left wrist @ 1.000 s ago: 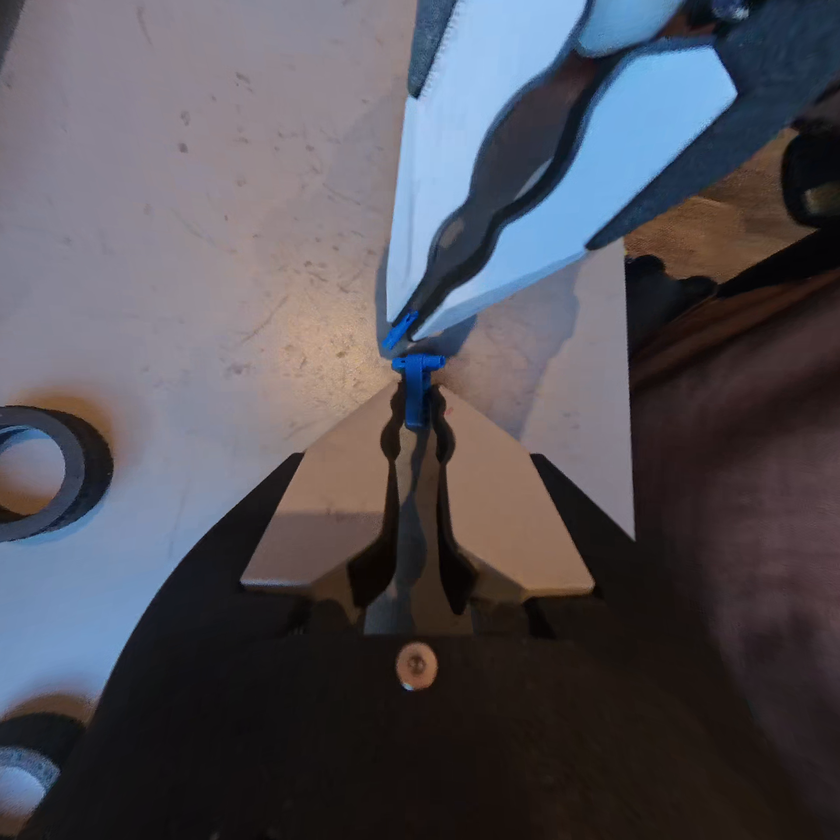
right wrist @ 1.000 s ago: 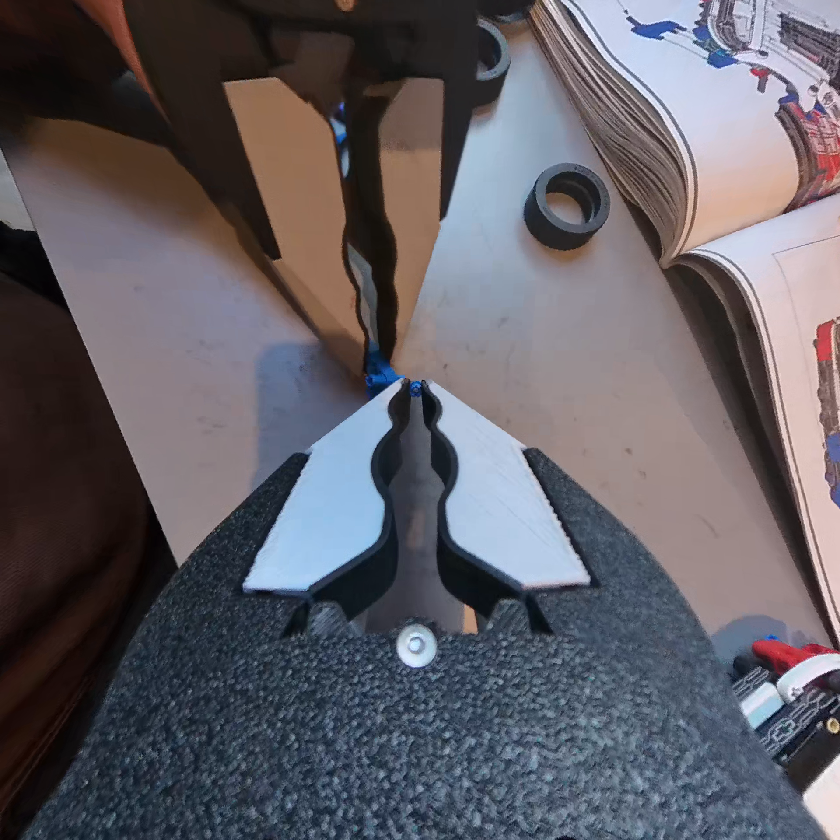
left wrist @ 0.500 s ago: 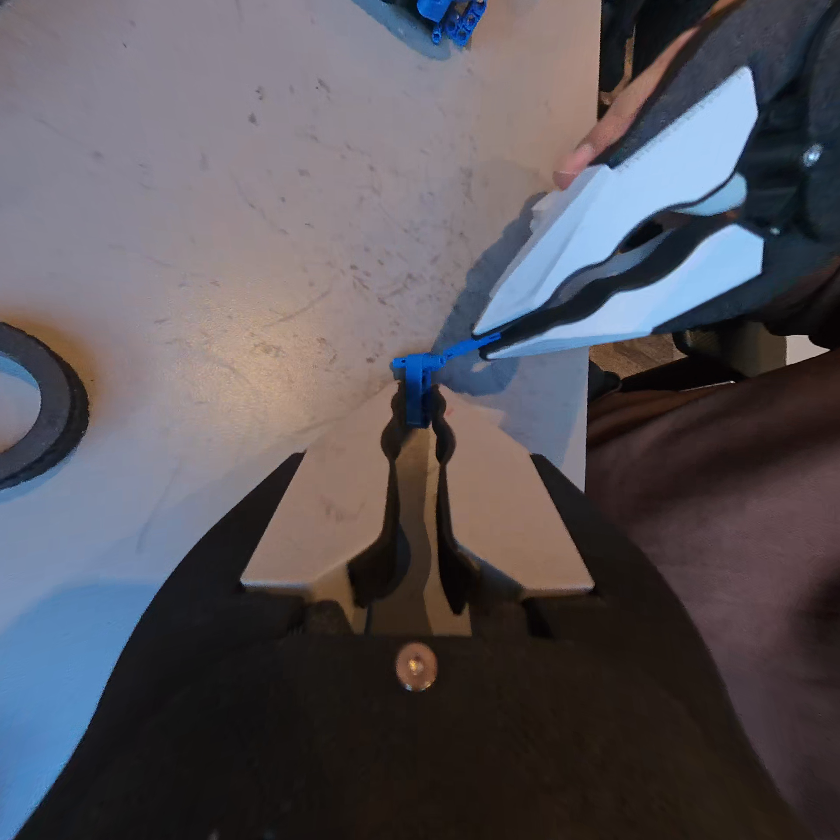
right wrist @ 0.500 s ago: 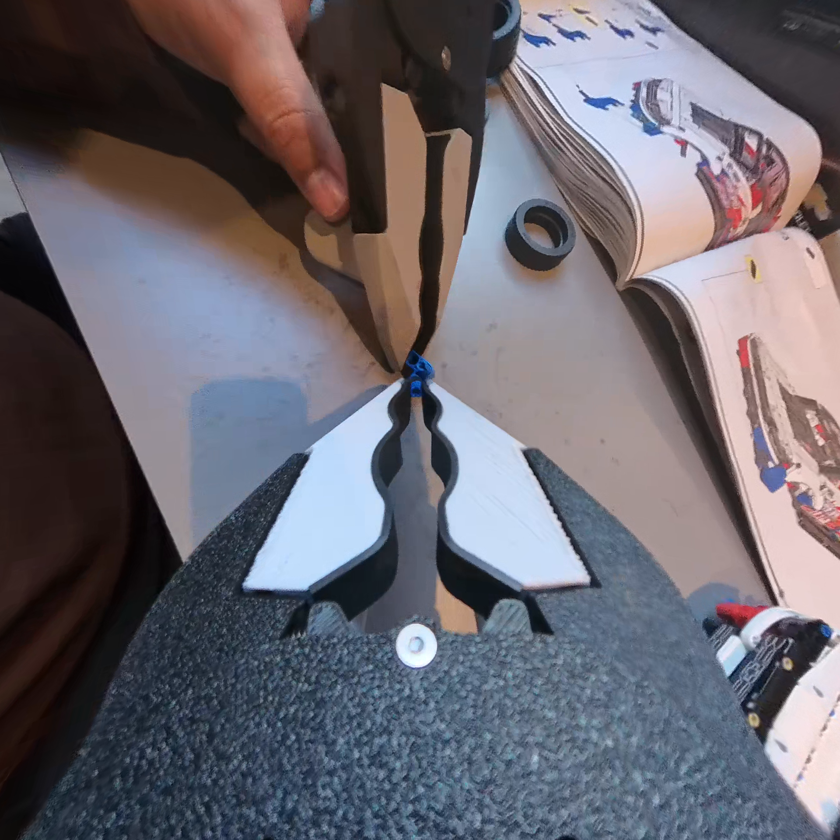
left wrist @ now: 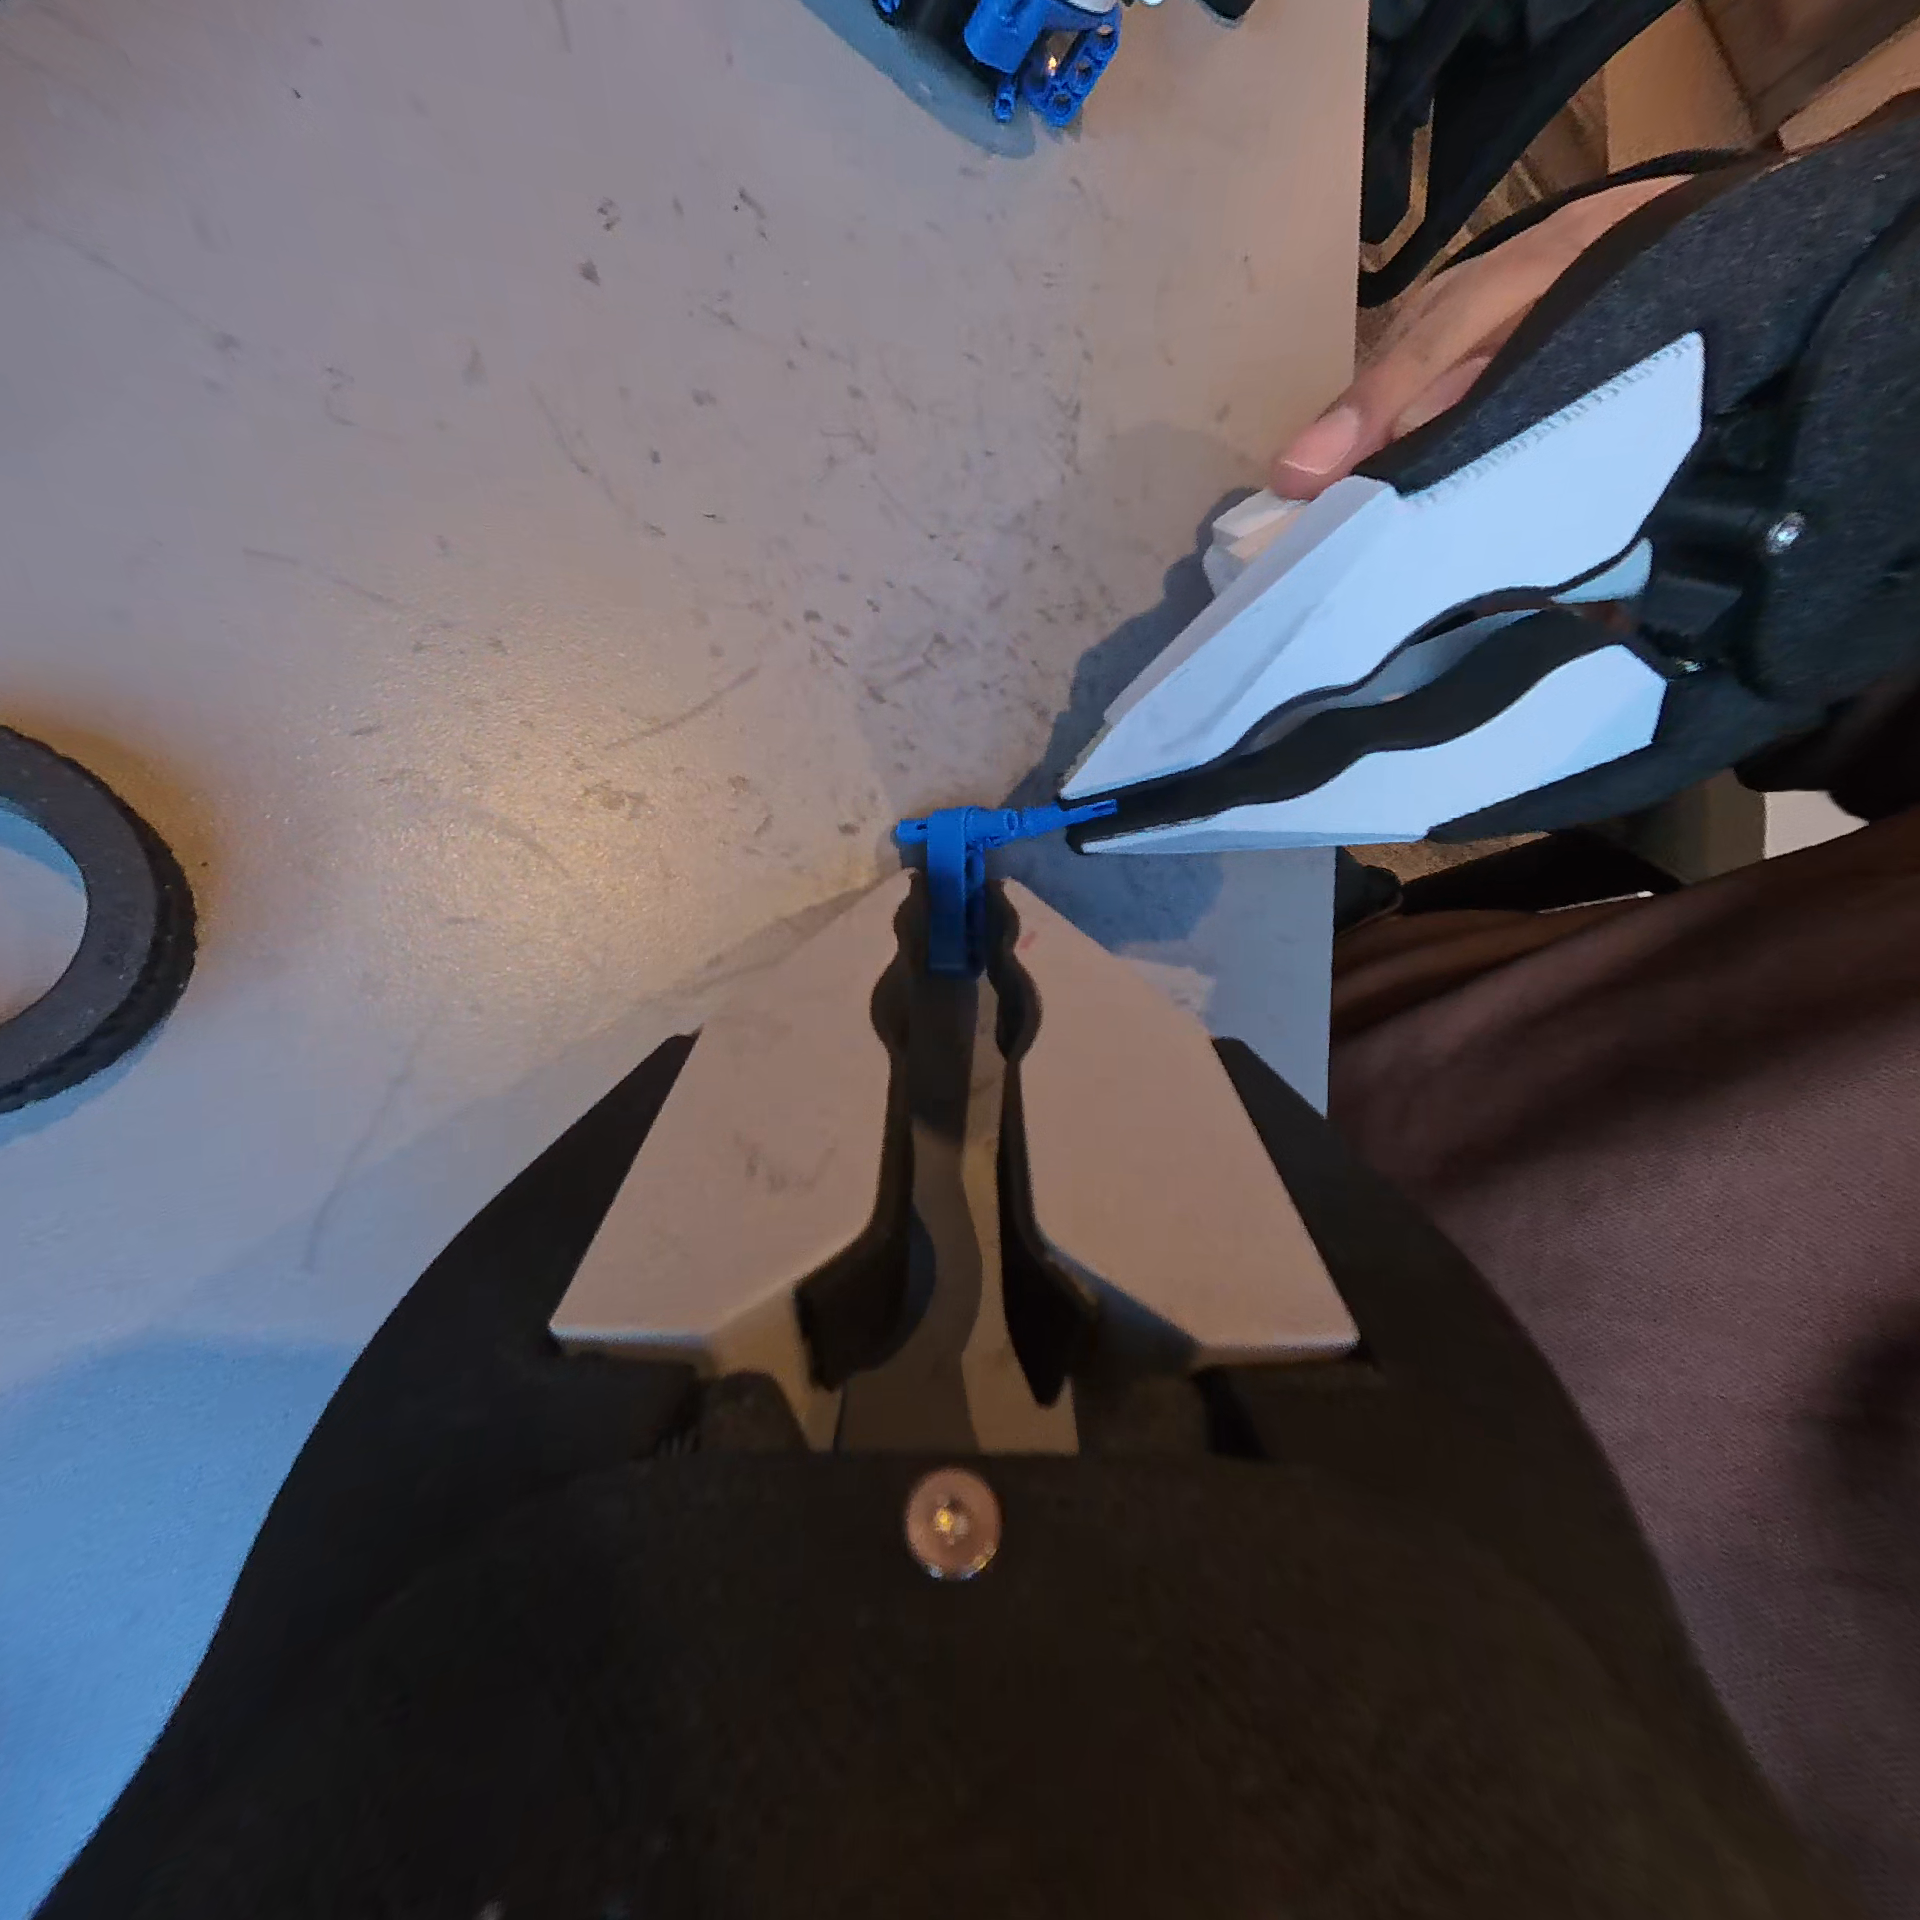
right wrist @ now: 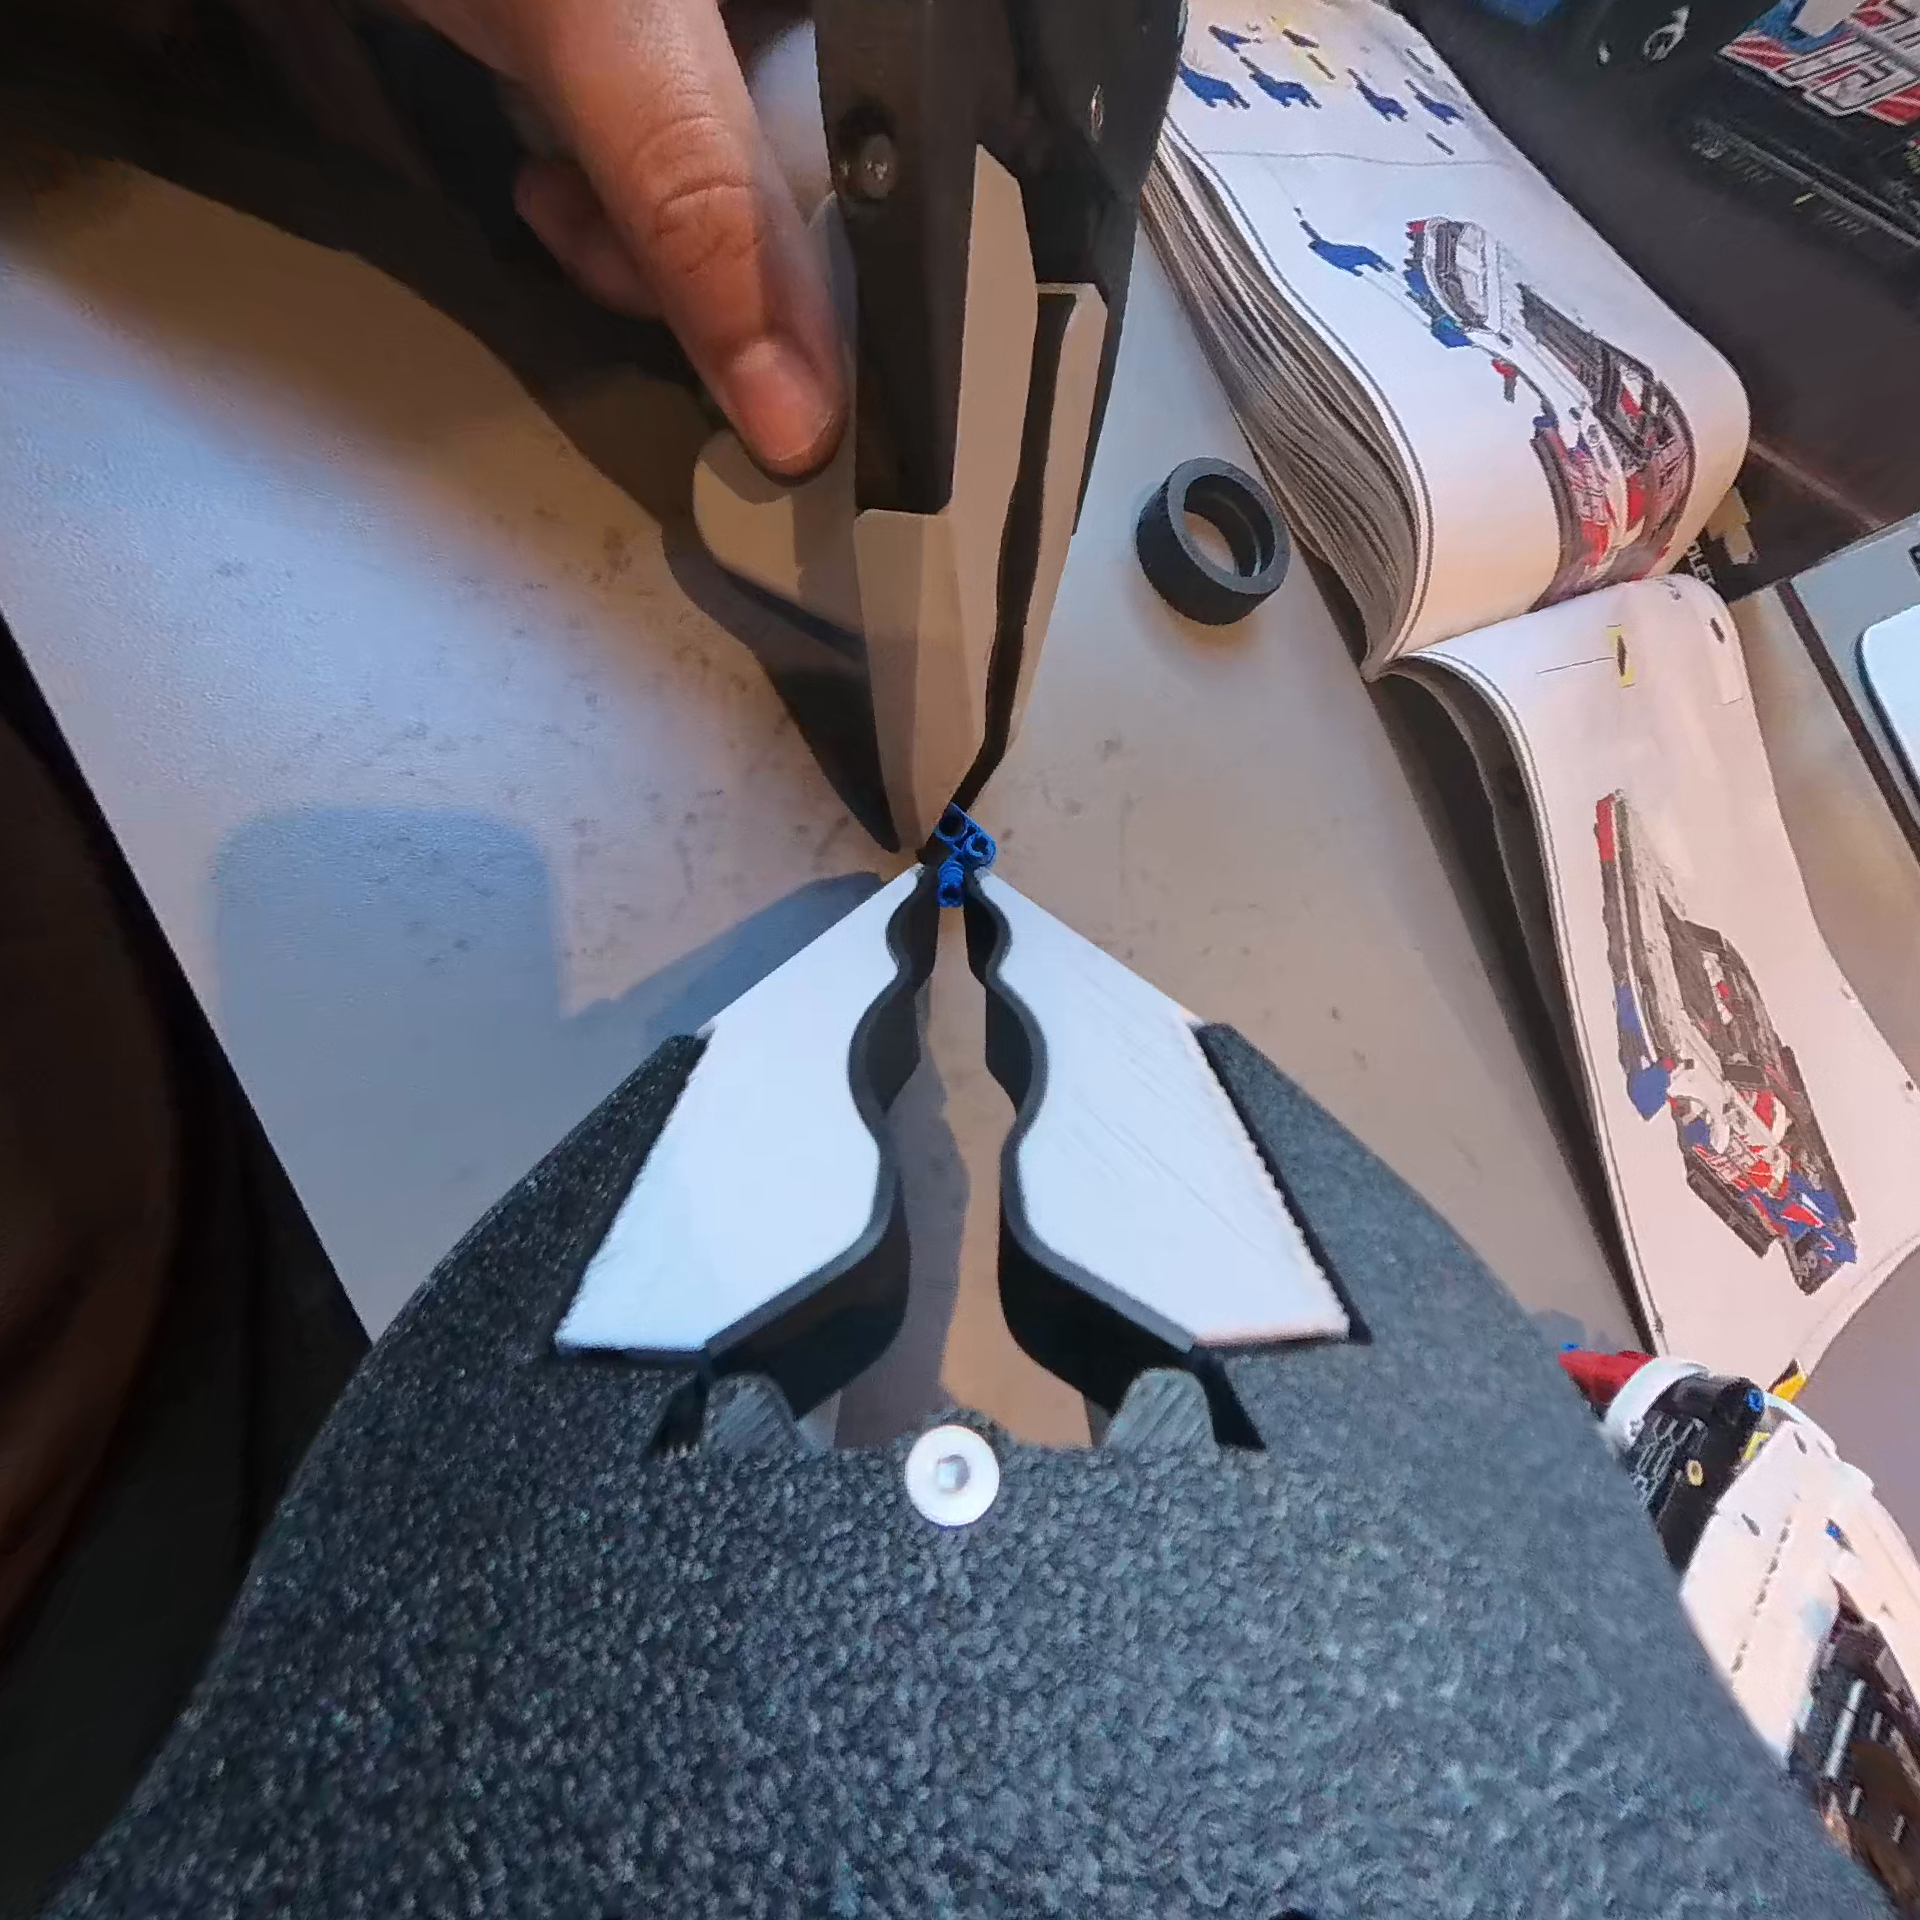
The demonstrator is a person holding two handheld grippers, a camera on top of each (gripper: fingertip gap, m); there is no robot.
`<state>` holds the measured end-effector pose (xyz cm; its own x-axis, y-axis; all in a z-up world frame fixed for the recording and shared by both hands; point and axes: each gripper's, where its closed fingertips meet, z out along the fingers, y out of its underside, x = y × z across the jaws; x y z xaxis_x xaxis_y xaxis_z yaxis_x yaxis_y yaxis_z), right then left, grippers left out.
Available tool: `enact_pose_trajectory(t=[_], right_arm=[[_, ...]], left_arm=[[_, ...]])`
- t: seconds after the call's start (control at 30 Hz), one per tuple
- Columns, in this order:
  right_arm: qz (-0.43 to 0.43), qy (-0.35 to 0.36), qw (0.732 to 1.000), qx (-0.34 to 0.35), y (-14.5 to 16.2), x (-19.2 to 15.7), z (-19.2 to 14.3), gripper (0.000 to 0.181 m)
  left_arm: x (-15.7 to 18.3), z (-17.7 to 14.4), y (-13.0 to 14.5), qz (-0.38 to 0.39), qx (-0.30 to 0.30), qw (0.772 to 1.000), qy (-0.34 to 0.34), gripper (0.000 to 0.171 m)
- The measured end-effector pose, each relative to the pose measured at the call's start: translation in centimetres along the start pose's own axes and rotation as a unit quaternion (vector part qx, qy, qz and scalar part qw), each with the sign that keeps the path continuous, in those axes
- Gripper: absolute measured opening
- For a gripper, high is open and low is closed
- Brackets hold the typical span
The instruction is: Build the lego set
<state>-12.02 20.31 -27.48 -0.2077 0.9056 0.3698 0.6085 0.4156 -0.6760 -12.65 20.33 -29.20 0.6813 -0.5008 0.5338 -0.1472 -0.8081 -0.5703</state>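
Both tongs [left wrist: 954, 914] [right wrist: 948, 896] pinch joined blue pieces [left wrist: 961, 862].

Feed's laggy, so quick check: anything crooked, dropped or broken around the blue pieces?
Nothing stands out. The left gripper holds the blue connector, and the right gripper holds the blue pin meeting it squarely from the side. The tyre lies loose by the open manual.

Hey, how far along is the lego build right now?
Done: a partly built white, black and red model sits at the table's near right. In hand: the left gripper is shut on a blue connector, and the right gripper pushes a blue pin into its side. Left: a black tyre lies loose, a blue sub-assembly waits apart, and the instruction booklet lies open.
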Motion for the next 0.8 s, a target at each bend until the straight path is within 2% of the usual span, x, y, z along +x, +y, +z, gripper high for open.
enact_pose_trajectory(t=[0.2,0.47,0.8], right_arm=[[-0.039,0.033,0.999,-0.005,0.02,0.01,0.07,0.005],[-0.138,0.092,0.986,-0.031,0.16,-0.2,0.2,0.005],[-0.061,0.085,0.994,-0.036,0.05,0.07,0.59,0.005]], left_arm=[[-0.06,0.04,-0.06,0.003,-0.002,1.0,-0.006,0.007],[-0.13,0.06,-0.05,0.004,-0.002,1.0,-0.011,0.006],[-0.38,0.1,-0.15,0.011,0.002,1.0,-0.028,0.006]])
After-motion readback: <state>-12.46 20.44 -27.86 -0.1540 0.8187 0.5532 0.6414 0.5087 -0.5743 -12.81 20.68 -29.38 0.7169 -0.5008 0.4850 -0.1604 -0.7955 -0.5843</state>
